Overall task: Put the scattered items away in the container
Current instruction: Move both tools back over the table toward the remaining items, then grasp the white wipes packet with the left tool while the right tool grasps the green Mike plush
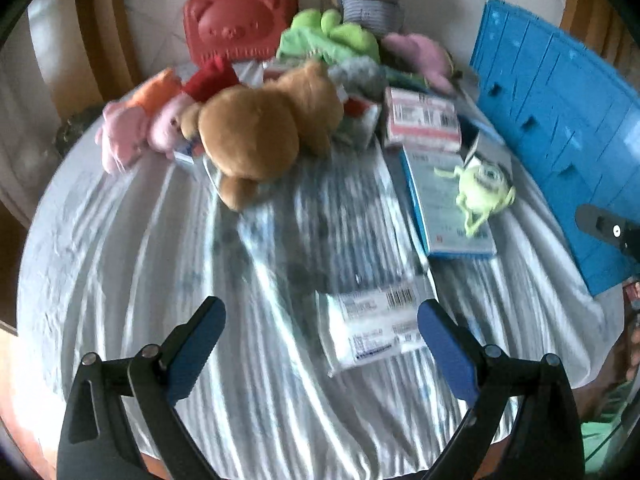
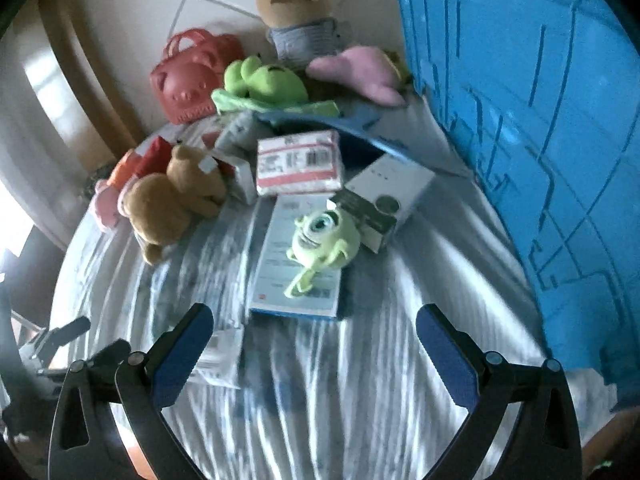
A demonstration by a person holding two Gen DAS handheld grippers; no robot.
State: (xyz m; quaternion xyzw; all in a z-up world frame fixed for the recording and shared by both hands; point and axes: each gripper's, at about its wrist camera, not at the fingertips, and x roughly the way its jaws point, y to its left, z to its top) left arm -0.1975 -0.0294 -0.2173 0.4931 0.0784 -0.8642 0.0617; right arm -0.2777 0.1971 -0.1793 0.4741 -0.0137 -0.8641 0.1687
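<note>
Both tools hang over the near edge of the round table (image 1: 100,272), which is draped in a striped cloth. The left gripper (image 1: 322,320) has its jaws spread wide and holds nothing, and the right gripper (image 2: 314,324) is the same. Nothing has been lifted yet, I'd say.

The blue crate (image 2: 520,120) stands along the table's right edge, close enough that either arm could reach it. The clutter is bunched toward the far edge: a brown teddy bear (image 1: 260,128), a green frog plush (image 2: 264,80) and a red bear-faced bag (image 1: 236,20) at the very back.

Nearer, a one-eyed green monster toy (image 2: 324,236) lies on a flat blue-edged box (image 2: 296,276), straight ahead of the right tool (probably the easiest first pick). A clear packet with a barcode (image 1: 372,324) lies by the near edge, between the left tool's fingers and below them.
</note>
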